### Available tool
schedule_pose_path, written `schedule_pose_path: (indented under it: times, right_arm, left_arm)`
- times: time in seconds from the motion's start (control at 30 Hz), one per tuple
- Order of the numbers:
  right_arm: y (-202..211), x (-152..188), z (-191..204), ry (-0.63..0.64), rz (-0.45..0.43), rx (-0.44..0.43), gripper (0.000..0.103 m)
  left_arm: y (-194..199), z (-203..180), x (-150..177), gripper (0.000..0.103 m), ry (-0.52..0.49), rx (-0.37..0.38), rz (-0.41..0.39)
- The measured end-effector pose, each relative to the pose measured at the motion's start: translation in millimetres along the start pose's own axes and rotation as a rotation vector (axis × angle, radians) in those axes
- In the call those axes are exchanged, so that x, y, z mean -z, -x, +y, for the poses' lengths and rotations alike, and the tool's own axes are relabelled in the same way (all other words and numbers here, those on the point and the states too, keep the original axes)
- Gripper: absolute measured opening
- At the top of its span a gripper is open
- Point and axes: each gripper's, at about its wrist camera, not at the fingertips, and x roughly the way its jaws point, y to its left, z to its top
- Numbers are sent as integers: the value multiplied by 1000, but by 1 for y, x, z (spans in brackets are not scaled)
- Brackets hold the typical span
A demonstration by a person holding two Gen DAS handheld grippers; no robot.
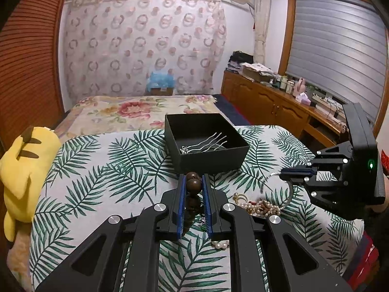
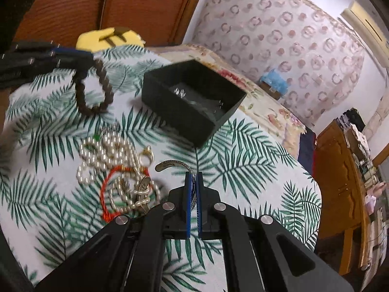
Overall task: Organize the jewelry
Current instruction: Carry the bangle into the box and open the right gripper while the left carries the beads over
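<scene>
**Two bracelets lifted, box waiting at the far edge**

We hold a piece in each hand. Our left gripper (image 1: 193, 182) is clamped on the wooden bead bracelet (image 2: 93, 87), whose loop hangs free below the fingers, above the leaf-print cloth (image 1: 97, 182) near its left side. Our right gripper (image 2: 193, 185) is closed tight on the silver bangle (image 2: 170, 165), gripping its thin band edge-on, towards the right side of the cloth.

The black box (image 1: 206, 155) stands at the far edge of the cloth, open, with silver hairpins (image 1: 214, 141) already lying inside. The pearl strands (image 2: 107, 155) and a red cord (image 2: 107, 194) sit tangled near the middle, just beside the bangle.

To do this step well, we judge it best to carry one piece at a time over the box's opening, lower it until it clears the rim, and only then part the fingers. The dangling bead loop could catch the box wall, so we bring it in from above, not sideways
</scene>
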Motion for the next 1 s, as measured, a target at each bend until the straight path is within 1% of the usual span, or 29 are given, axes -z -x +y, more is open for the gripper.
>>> schedule_pose_path:
  times: [0.33,0.47,0.6,0.73,0.87,1.0]
  right_arm:
    - [13,23,3,78,52,-21,4]
    - [19,28,5,81,54,-26,4]
    - [29,29,0,35,23,-26,4]
    - [35,23,-7,0,-4,-17,4]
    - [36,13,-16,-31,-35,-17,4]
    - [33,1,-28,-64,-71,-24,4]
  left_arm:
    - [-1,3,0,12,1,1,0]
    - [0,2,0,12,1,-1,-1]
    - [0,2,-1,12,1,1,-5]
    - [1,-2,-7,12,-5,9,-18]
    - [3,-8,-19,12,-16,23,-38]
    - [2,-3,-36,12,-26,30,-53]
